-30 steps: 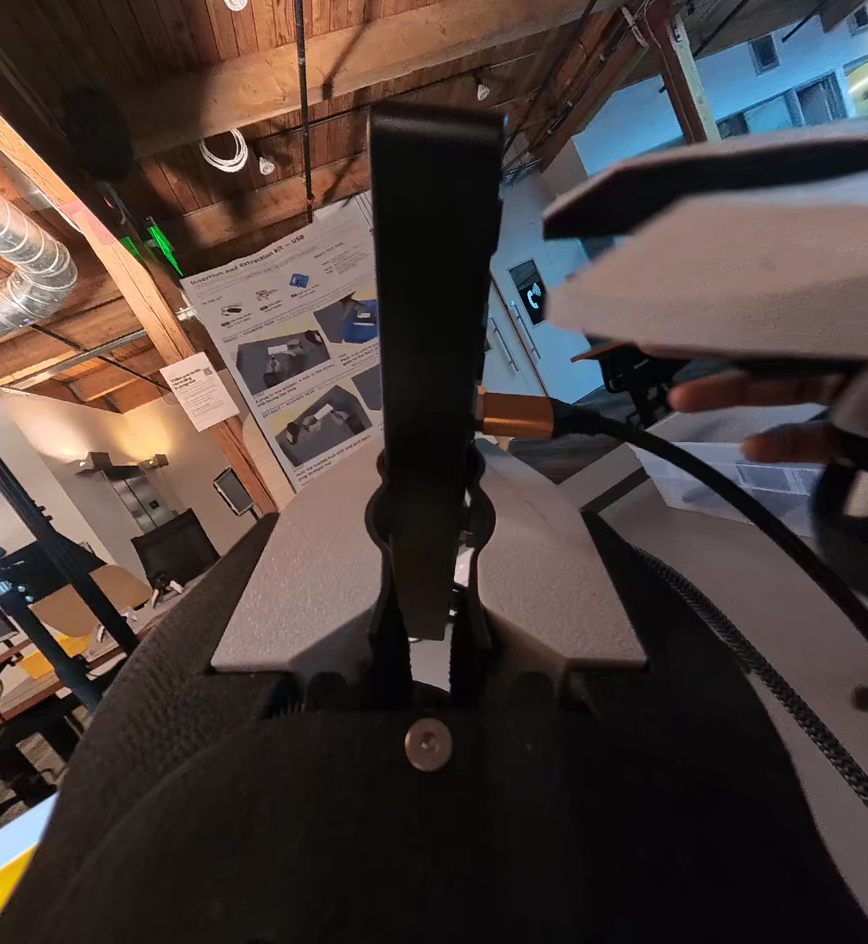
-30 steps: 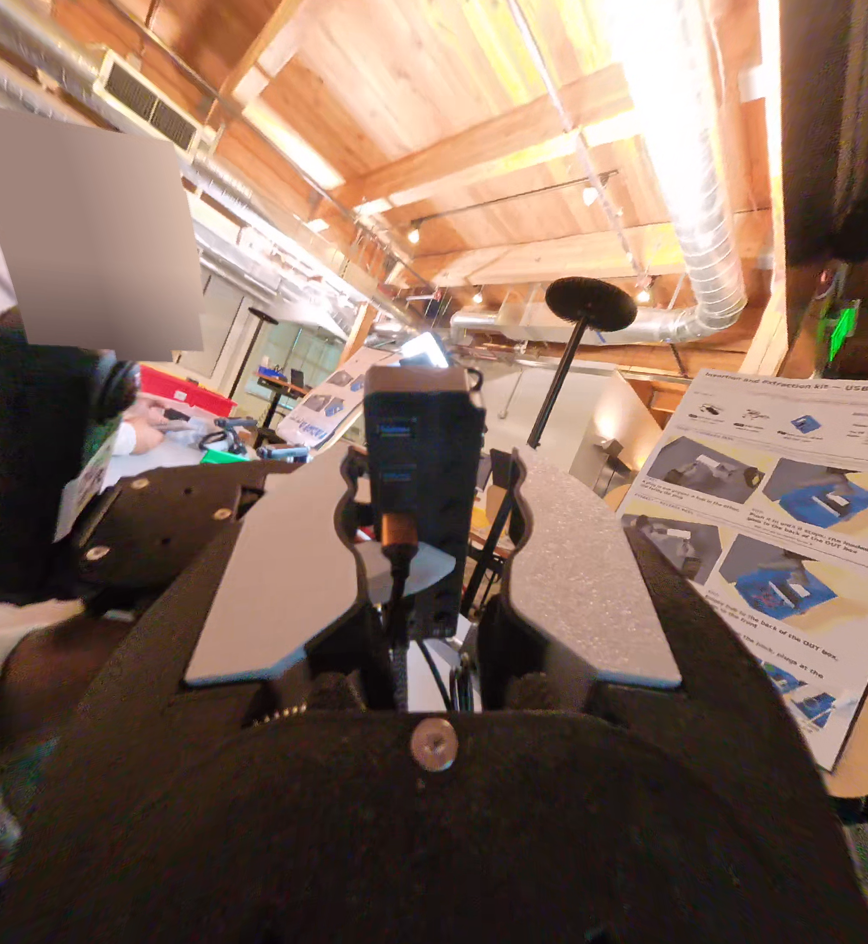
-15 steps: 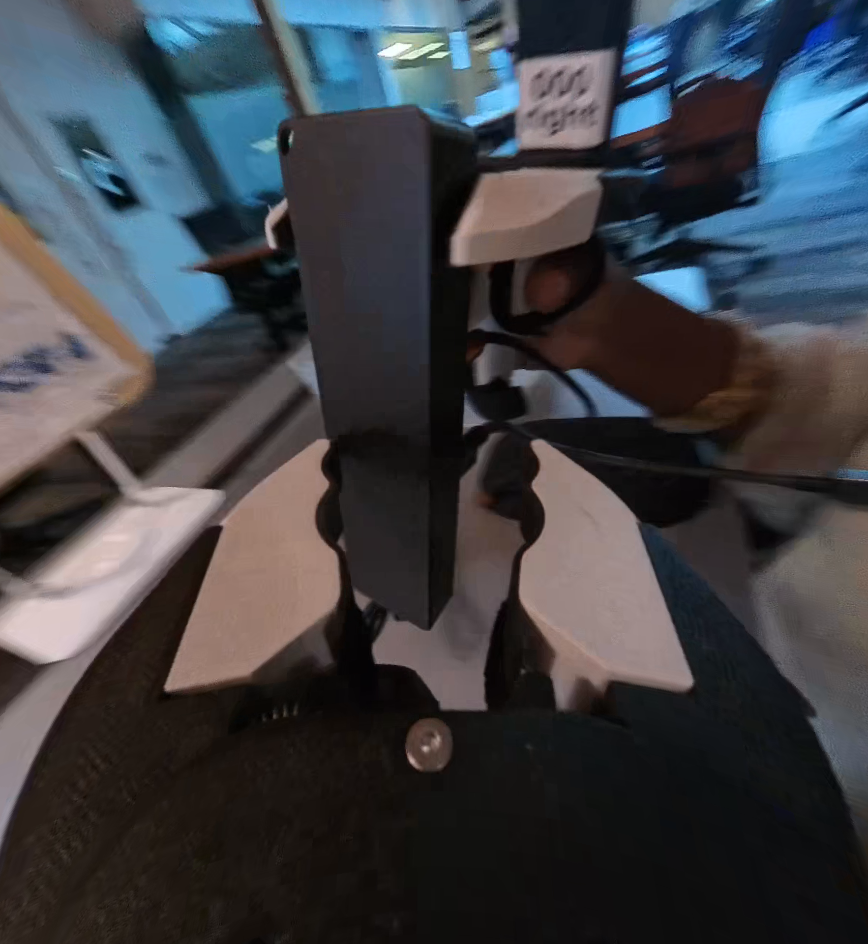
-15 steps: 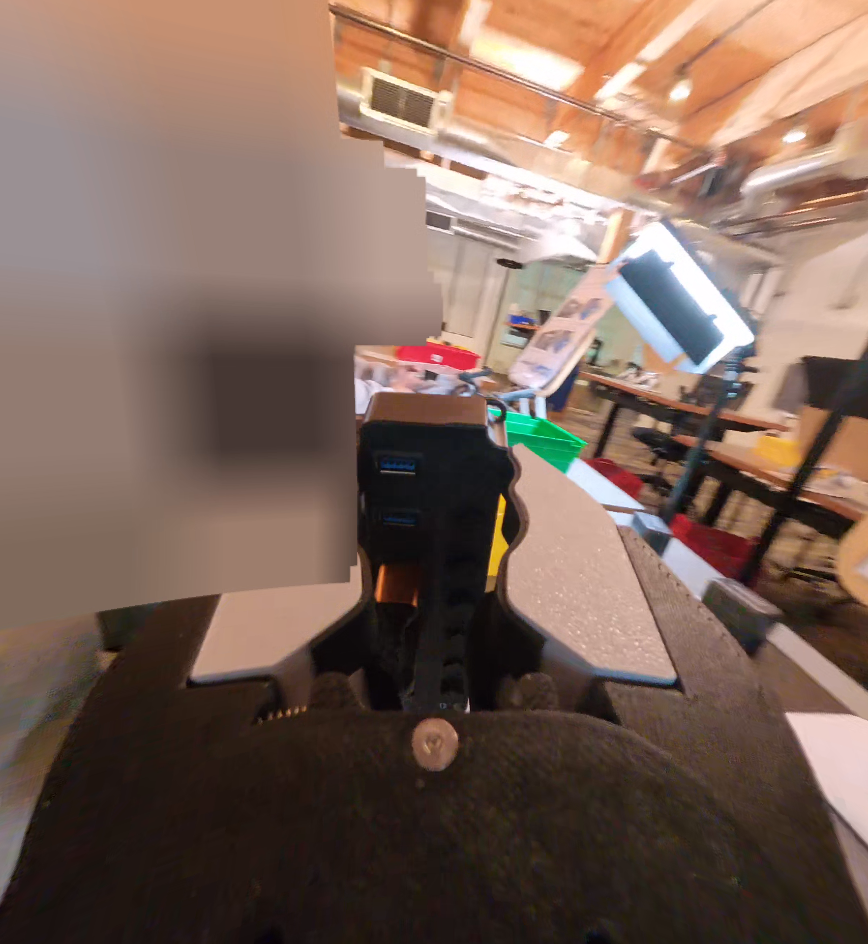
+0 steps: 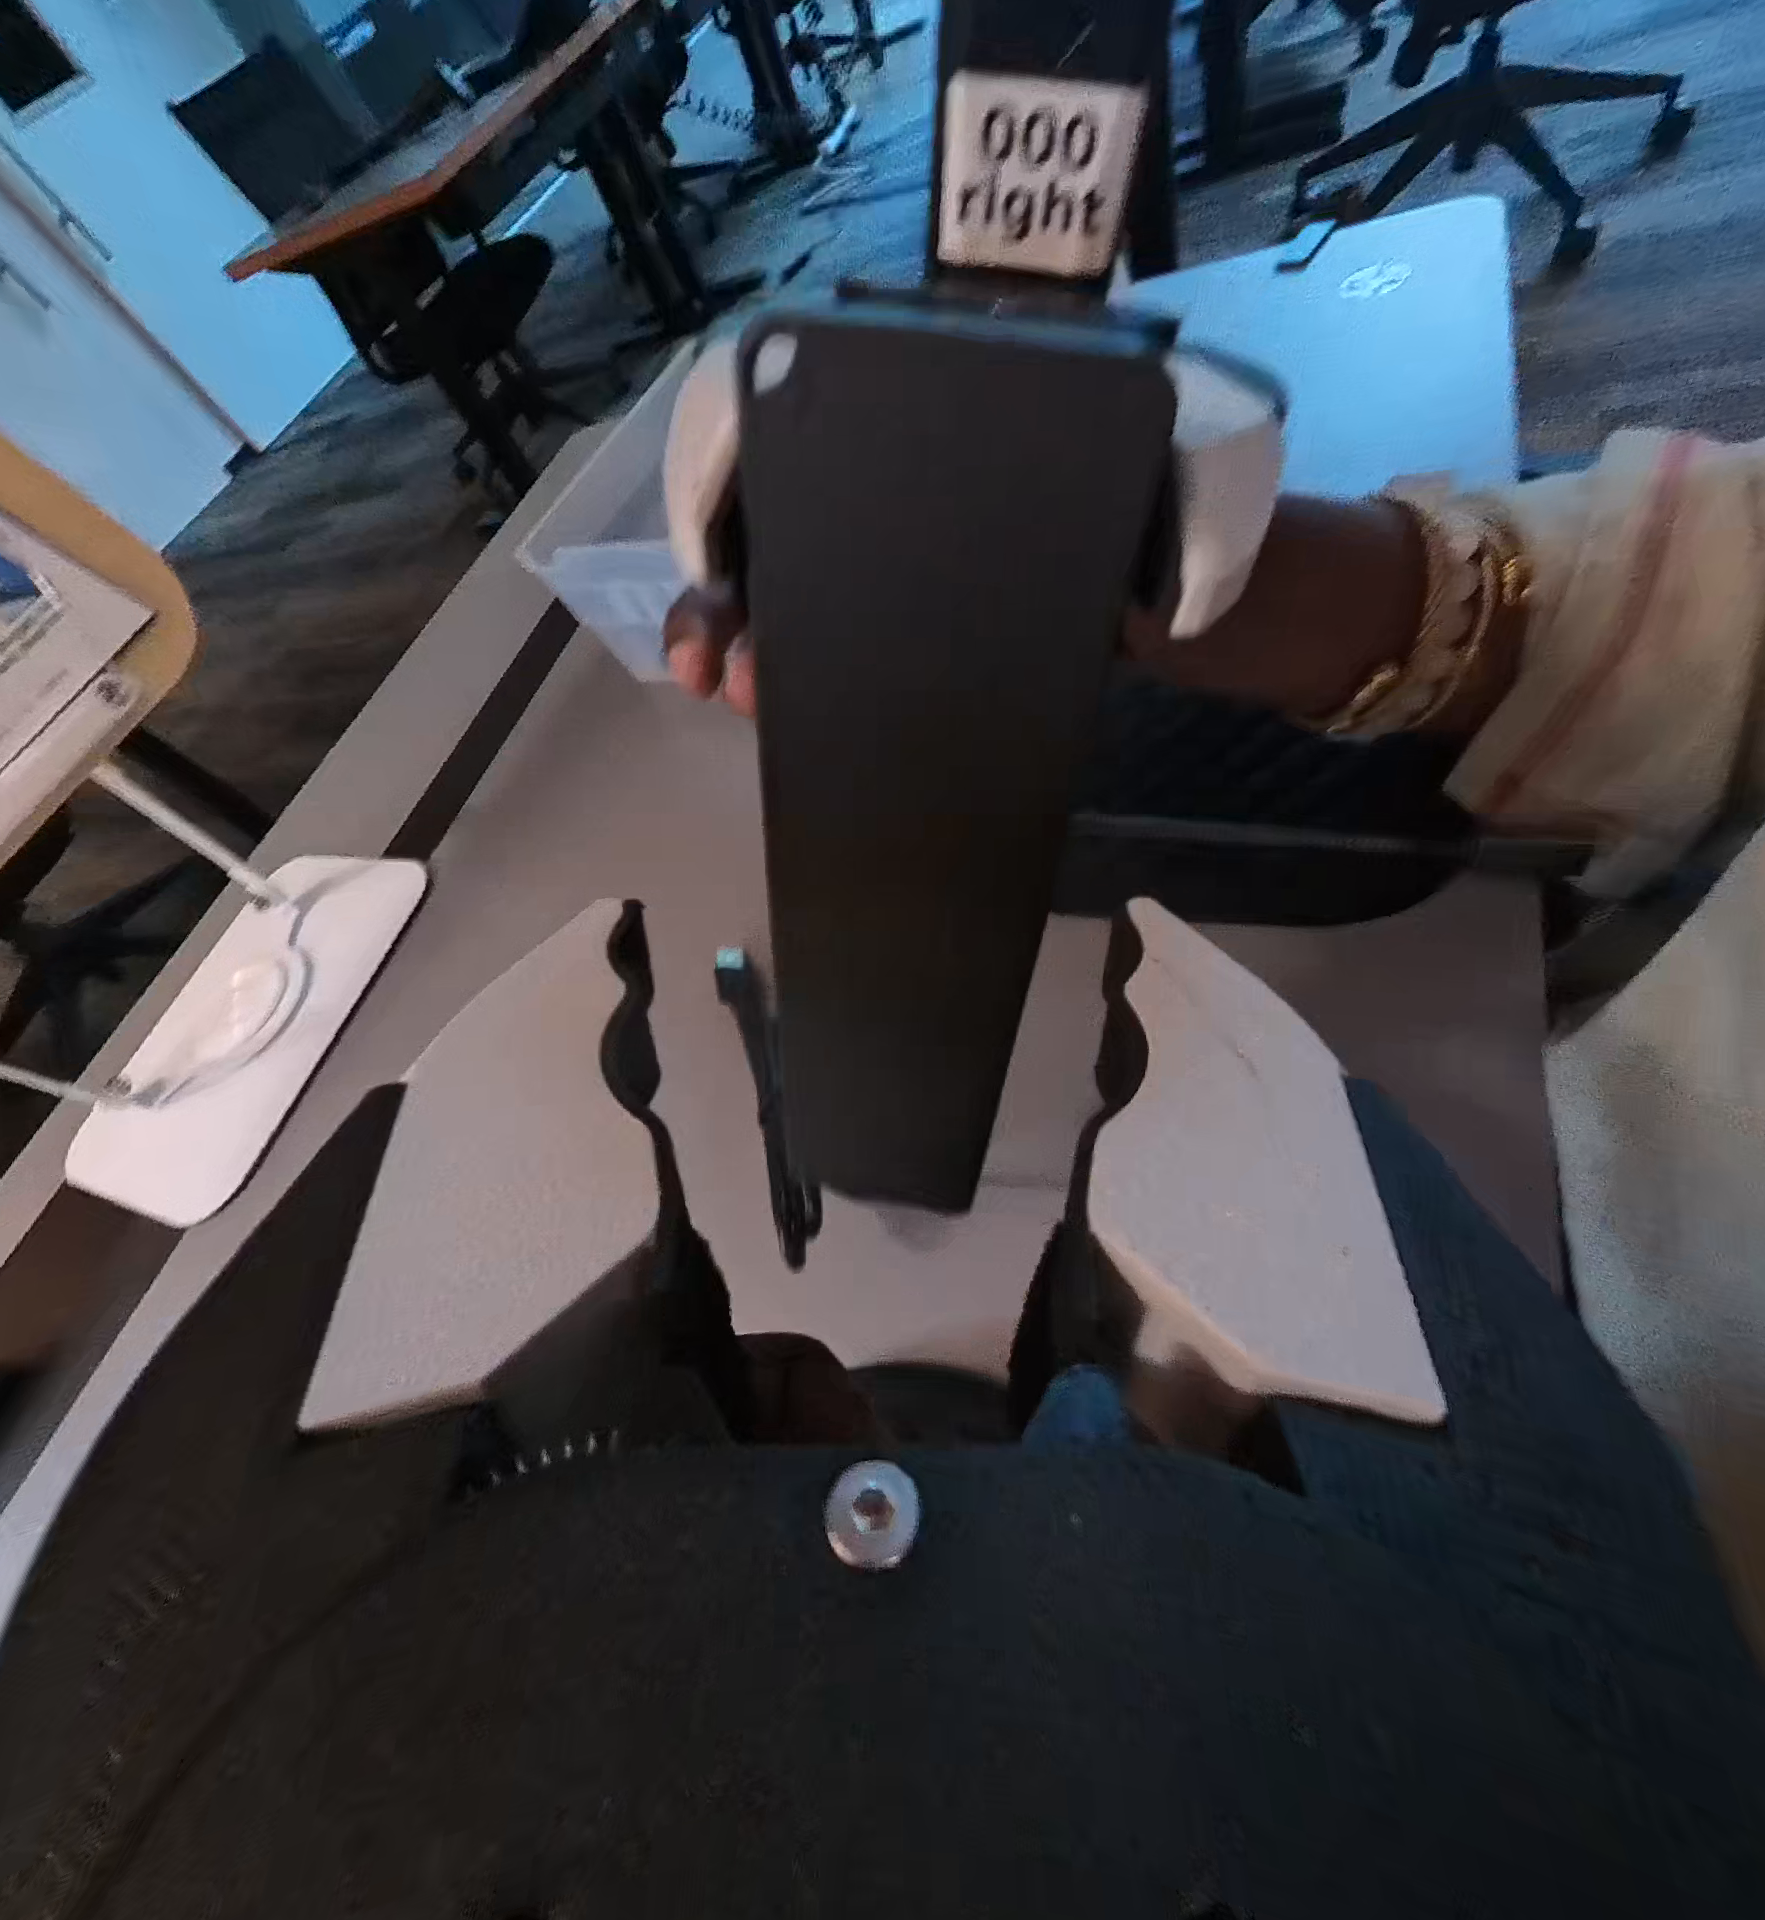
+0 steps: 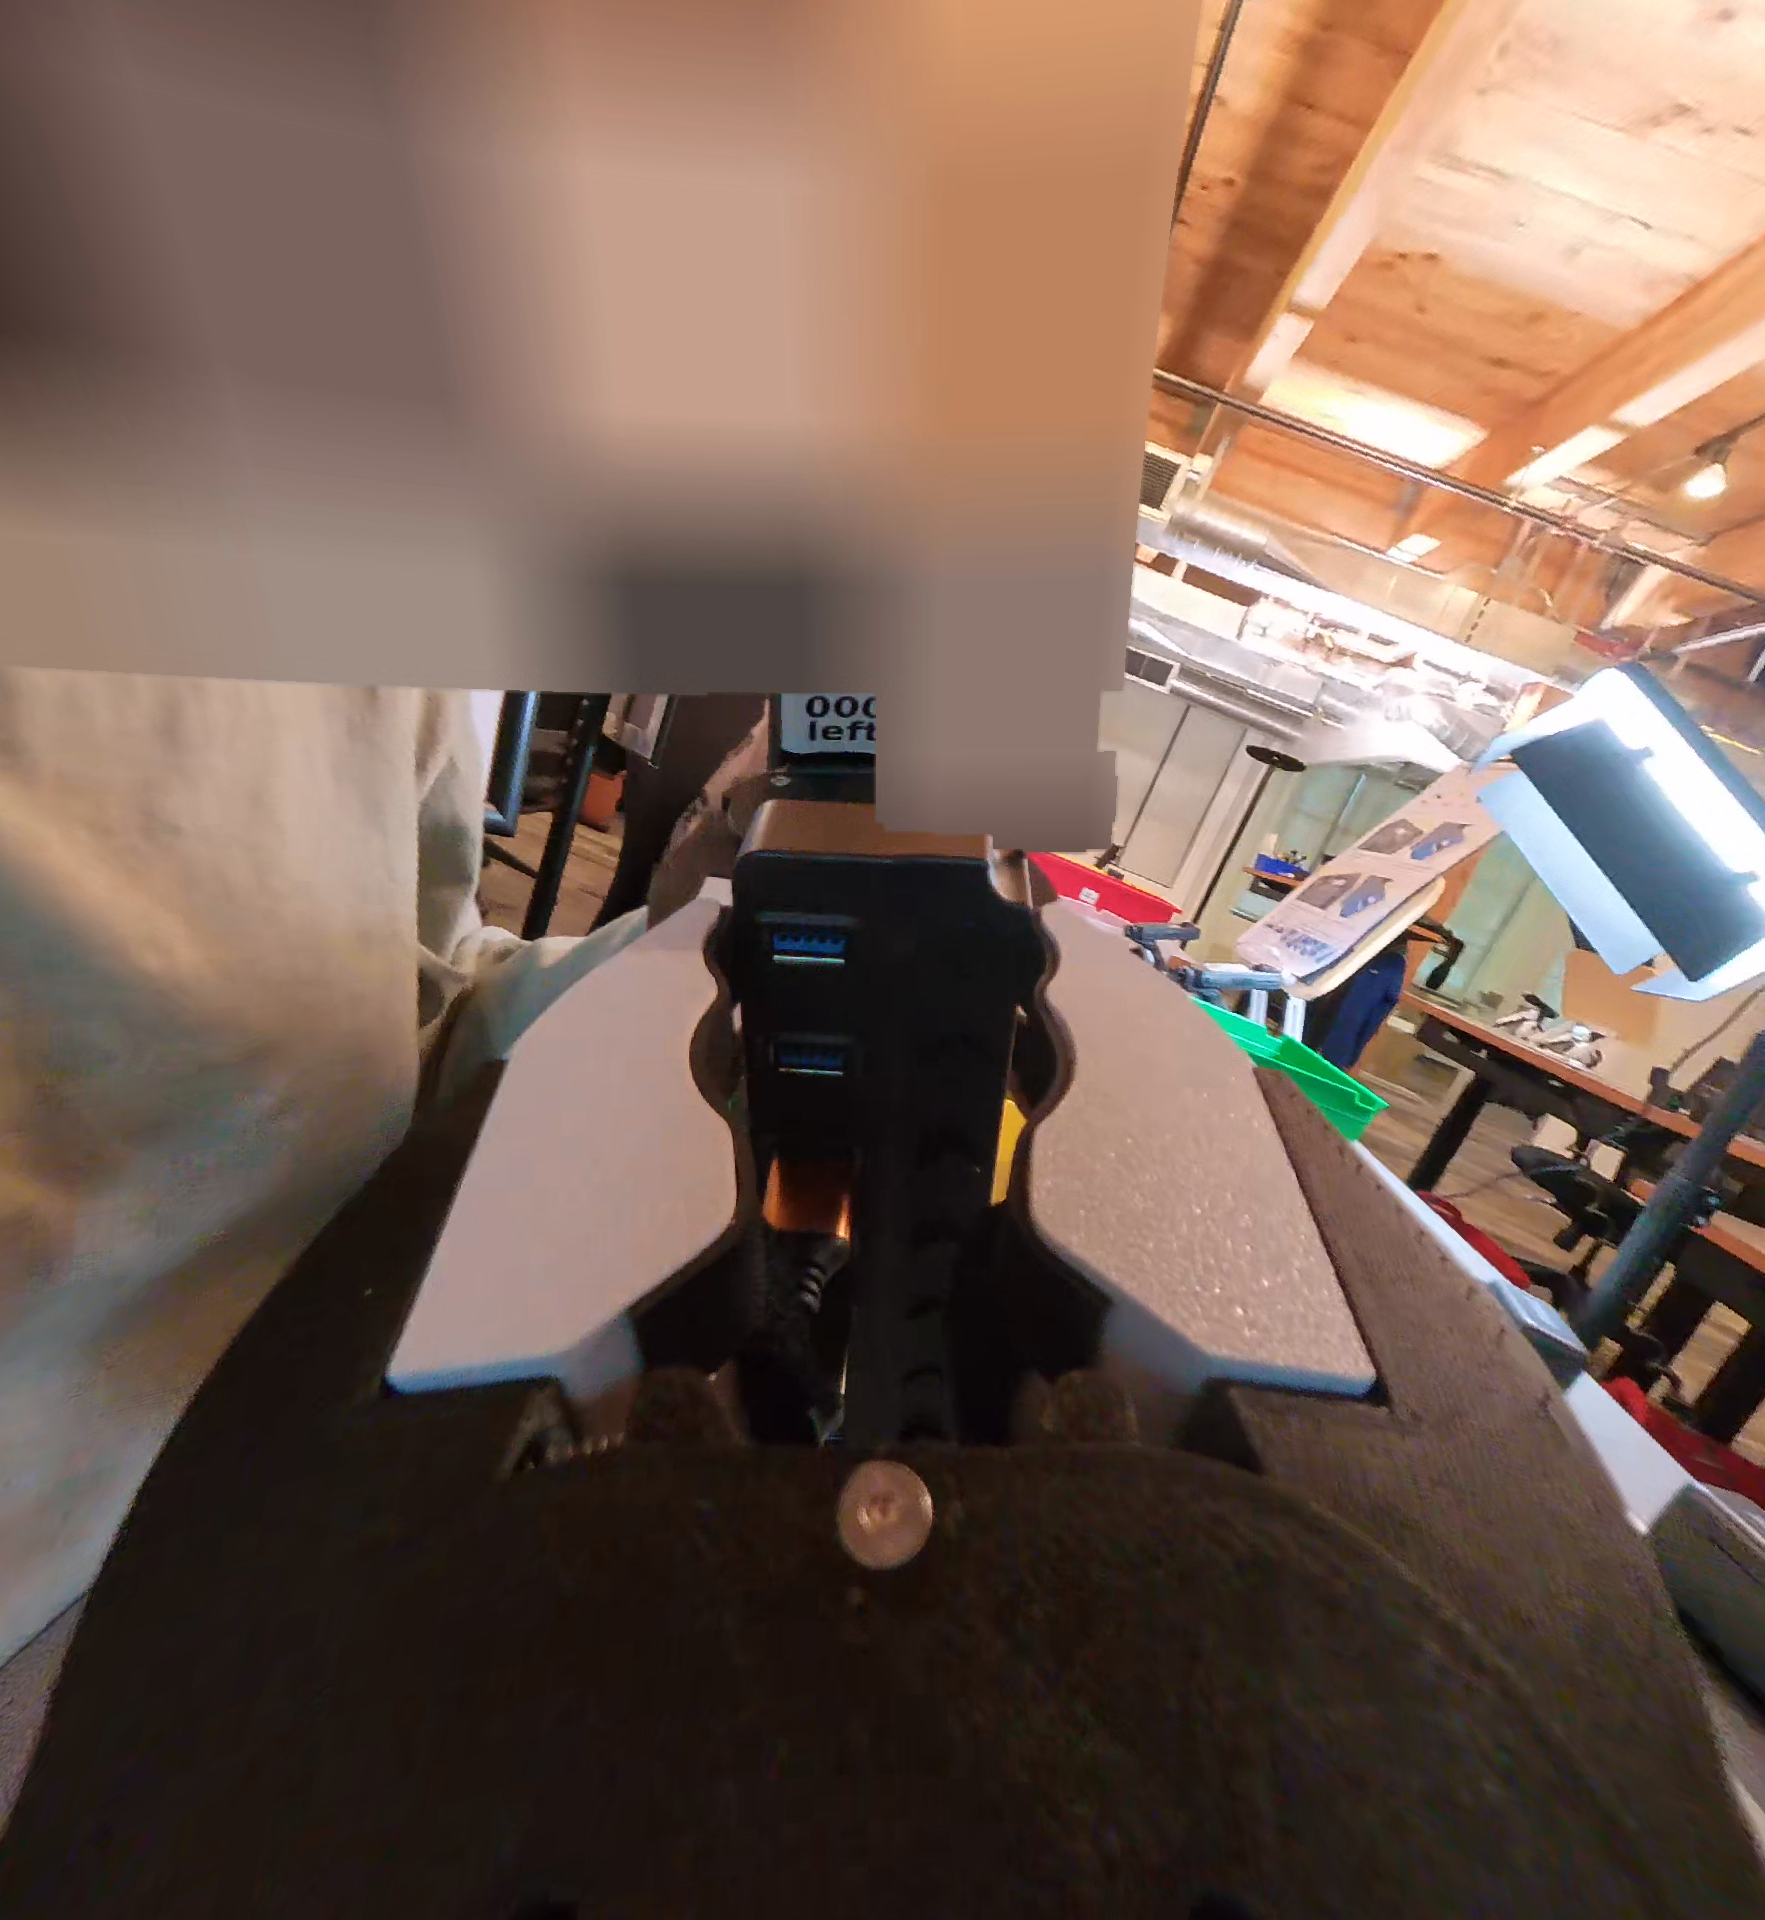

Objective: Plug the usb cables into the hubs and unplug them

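Observation:
A black USB hub (image 5: 940,727) stands upright between the fingers of my left gripper (image 5: 878,914). The jaws are wide apart, with a gap on each side of the hub. My right gripper (image 5: 956,488) clamps the hub's far end with its white fingers (image 5: 696,499). In the right wrist view my right gripper (image 6: 878,914) is shut on the hub (image 6: 919,997). Two blue ports show on it. An orange-collared USB plug (image 6: 805,1195) with a black braided cable sits in the port below them. A thin black cable (image 5: 769,1091) hangs beside the hub.
A grey table (image 5: 545,779) lies below. On it are a white stand base (image 5: 244,1039) at the left, a clear plastic box (image 5: 597,561) and a silver laptop (image 5: 1377,312) beyond. A person's sleeve (image 5: 1636,644) is at the right. A green bin (image 6: 1304,1070) and a light panel (image 6: 1667,831) stand farther off.
My left gripper has opened and let go of the hub. My right gripper has shut on it. Both views have swung down from the ceiling toward the table.

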Motion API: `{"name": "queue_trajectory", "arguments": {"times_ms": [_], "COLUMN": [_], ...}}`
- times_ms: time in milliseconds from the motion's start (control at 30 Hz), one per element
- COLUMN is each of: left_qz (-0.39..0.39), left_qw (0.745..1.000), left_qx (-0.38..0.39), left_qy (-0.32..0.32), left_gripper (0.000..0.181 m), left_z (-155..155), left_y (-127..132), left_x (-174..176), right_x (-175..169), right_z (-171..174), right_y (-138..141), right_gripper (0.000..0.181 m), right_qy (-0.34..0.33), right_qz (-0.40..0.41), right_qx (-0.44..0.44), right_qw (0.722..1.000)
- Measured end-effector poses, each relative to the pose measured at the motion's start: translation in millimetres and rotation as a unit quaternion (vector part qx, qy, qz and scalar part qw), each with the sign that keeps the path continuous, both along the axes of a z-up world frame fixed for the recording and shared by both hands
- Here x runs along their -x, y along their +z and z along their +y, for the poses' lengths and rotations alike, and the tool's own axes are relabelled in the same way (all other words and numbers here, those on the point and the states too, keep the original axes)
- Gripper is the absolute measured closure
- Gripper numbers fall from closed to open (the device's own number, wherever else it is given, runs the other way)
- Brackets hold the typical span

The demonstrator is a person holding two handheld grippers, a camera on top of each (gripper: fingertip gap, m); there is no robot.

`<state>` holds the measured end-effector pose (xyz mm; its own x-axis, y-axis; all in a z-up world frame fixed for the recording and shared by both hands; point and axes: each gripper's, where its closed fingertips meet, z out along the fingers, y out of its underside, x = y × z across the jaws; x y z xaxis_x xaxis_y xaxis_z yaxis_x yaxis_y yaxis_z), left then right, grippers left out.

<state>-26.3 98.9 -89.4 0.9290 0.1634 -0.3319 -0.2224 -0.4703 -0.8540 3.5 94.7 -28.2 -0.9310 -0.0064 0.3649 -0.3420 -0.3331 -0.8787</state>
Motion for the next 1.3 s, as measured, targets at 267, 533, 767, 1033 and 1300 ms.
{"name": "queue_trajectory", "arguments": {"times_ms": [267,533,767,1033,1300], "left_qz": [0.045,0.045,0.053,0.055,-0.052], "left_qw": [0.999,0.999,0.998,0.996,0.963], "left_qx": [0.003,-0.002,-0.024,-0.063,-0.254], "left_qy": [-0.015,-0.027,-0.031,-0.041,-0.078], "left_gripper": [0.11,0.111,0.116,0.117,0.118], "left_z": [17.8,20.0,23.2,20.4,-44.9], "left_y": [-4.4,-2.6,-2.0,2.7,7.9], "left_x": [-5.8,-13.4,-13.6,-14.9,-17.4], "right_x": [-12.7,-14.6,-16.7,-16.1,11.4], "right_z": [-1.9,-7.8,-9.0,-14.6,-10.6], "right_y": [1.0,-2.4,-1.3,1.4,-5.7], "right_gripper": [0.129,0.129,0.129,0.128,0.137], "right_qy": [0.025,0.027,0.029,0.008,-0.125], "right_qz": [0.014,0.019,0.021,0.025,-0.069], "right_qx": [0.01,0.005,0.007,-0.002,-0.029], "right_qw": [1.0,0.999,0.999,1.0,0.989]}}
